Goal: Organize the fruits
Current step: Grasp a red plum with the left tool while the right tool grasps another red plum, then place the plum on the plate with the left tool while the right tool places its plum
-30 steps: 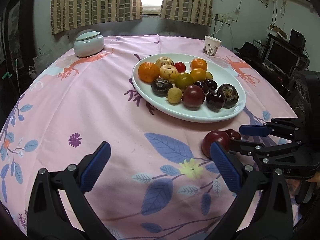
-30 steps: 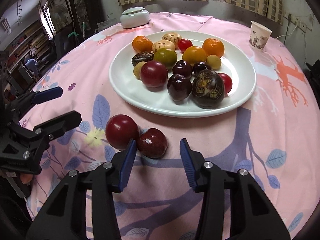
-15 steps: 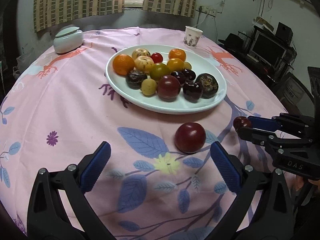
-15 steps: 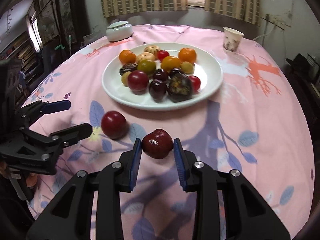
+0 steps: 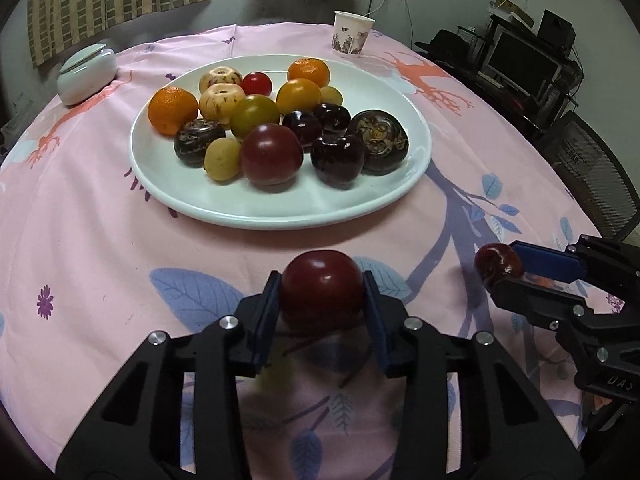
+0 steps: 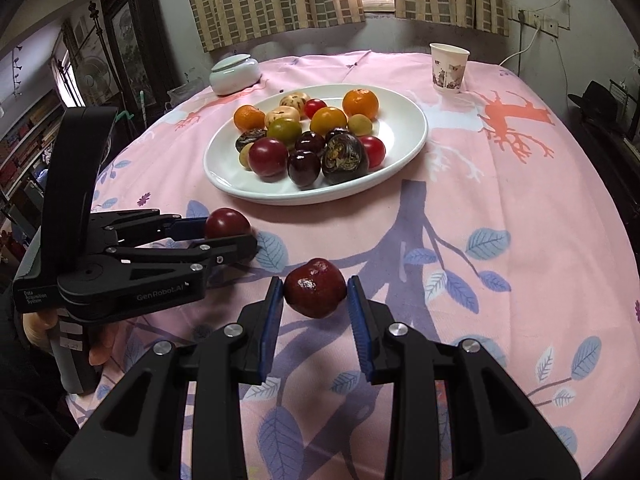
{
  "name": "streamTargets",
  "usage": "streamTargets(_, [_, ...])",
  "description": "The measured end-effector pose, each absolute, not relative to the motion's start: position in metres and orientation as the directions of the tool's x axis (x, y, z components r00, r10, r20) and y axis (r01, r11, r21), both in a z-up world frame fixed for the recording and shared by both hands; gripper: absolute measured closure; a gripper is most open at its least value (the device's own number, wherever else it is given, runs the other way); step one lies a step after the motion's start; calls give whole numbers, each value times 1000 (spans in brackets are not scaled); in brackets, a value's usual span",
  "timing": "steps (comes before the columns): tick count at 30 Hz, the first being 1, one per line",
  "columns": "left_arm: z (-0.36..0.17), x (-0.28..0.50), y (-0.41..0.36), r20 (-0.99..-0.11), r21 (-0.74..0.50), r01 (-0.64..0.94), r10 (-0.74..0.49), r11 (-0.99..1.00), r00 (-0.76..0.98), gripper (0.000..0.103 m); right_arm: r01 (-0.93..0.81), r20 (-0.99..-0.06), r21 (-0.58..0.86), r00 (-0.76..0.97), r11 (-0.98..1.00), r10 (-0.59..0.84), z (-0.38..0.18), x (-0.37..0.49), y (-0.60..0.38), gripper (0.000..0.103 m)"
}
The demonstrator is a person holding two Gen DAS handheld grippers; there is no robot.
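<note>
- Left gripper [image 5: 322, 294]: clamped on a round dark-red plum [image 5: 321, 285], blue pads against its left and right flanks; held near the table's pink cloth [image 5: 80, 220], just short of the white plate's near rim [image 5: 280, 222]; seen in the right wrist view at [image 6: 228, 232], fruit between the finger ends
- Plum: almost spherical, no clear long axis; glossy top facing up; stem end not discernible
- Right gripper [image 6: 315, 292]: closed on a smaller dark-red fruit [image 6: 315, 288], pads touching both sides; lifted clear of the cloth, shadow beneath; a dimple on its upper side, tilted slightly away from the camera; a little wider than tall; same fruit at [image 5: 498, 266] in the left wrist view
- Both held fruits well apart from each other, on the near side of the plate
- Plate: heaped with oranges [image 5: 173, 110], dark plums, cherries, pale speckled fruits, a yellow-green one [image 5: 254, 114]
- Beyond the plate: paper cup [image 5: 352, 34] upright to the far right; lidded white jar [image 5: 86, 74] to the far left
</note>
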State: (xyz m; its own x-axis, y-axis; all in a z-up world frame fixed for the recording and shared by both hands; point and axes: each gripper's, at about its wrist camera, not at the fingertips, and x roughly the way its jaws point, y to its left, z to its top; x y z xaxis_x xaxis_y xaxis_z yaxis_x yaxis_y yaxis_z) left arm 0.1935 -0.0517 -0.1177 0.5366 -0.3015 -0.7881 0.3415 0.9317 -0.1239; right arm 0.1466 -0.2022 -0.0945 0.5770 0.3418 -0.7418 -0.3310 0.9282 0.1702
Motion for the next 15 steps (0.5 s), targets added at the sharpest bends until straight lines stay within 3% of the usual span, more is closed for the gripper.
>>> streamTargets(9, [-103,175,-48,-780,-130,356,-317,926,539,63,-338,-739,164,580,927,342,-88,144,-200,70])
streamTargets(15, [-59,174,-42,-754,-128,382,-340,915,563,63,-388,-738,113,583,915,339,-65,149,-189,70])
